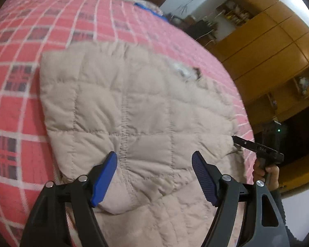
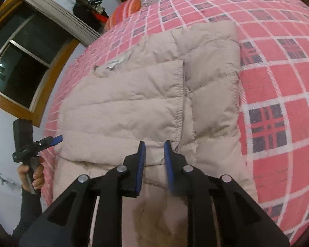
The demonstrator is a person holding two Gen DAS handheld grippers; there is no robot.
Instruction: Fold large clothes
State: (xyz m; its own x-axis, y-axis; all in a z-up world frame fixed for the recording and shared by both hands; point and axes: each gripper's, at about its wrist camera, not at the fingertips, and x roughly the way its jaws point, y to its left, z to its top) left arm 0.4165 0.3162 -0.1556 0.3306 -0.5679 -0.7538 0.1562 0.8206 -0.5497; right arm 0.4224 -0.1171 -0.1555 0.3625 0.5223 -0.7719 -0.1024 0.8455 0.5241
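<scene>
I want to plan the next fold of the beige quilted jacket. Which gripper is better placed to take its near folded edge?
Probably the right gripper: its fingers hang just over the folded edge of the beige quilted jacket. The left gripper is open wide above flat fabric.

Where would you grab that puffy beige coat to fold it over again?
Probably the coat at its near folded edge, coming from the person's side. That edge forms a thick raised lip above the layer below, so fingers could slip under it. The left gripper is open above the coat; the right gripper is open but narrower.
</scene>
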